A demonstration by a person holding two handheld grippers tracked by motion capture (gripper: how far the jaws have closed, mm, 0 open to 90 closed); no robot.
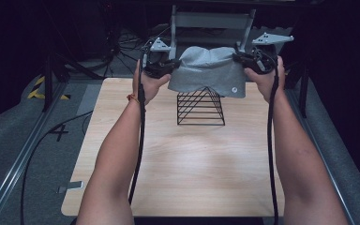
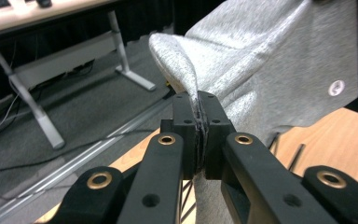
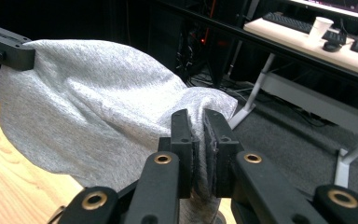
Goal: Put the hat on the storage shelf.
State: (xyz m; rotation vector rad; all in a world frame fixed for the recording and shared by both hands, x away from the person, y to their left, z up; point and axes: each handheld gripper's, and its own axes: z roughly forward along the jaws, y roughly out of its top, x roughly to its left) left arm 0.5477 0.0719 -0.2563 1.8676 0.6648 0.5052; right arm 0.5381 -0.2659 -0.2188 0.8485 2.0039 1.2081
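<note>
- The left gripper [image 1: 165, 67] is seen in the upper left of the centre of the high view, carried by the left hand [image 1: 148, 83]; its jaws are clamped together on one edge of the grey cloth [image 1: 209, 70].
- In the left gripper view, the left gripper [image 2: 199, 100] is seen at mid-frame with a fold of the grey cloth [image 2: 270, 56] pinched between its pads, the fabric spreading away to the upper right of the frame.
- The right gripper [image 1: 244, 60] is found in the upper right of the centre of the high view, carried by the right hand [image 1: 265, 79]; its jaws are likewise closed tight on the opposite edge of the cloth.
- In the right gripper view, the right gripper [image 3: 200, 119] is seen at lower centre, and the grey cloth [image 3: 88, 112] is stretched from it towards the upper left of the frame, where the other gripper's black body is seen at the cloth's far corner.
- The cloth is held up between both grippers, above the black wire rack [image 1: 200, 107], whose top is covered by its hanging lower edge.
- The rack is stood on the wooden surface [image 1: 183, 173], just above the middle of the high view.
- A small round white mark is seen near the cloth's lower right corner.
</note>
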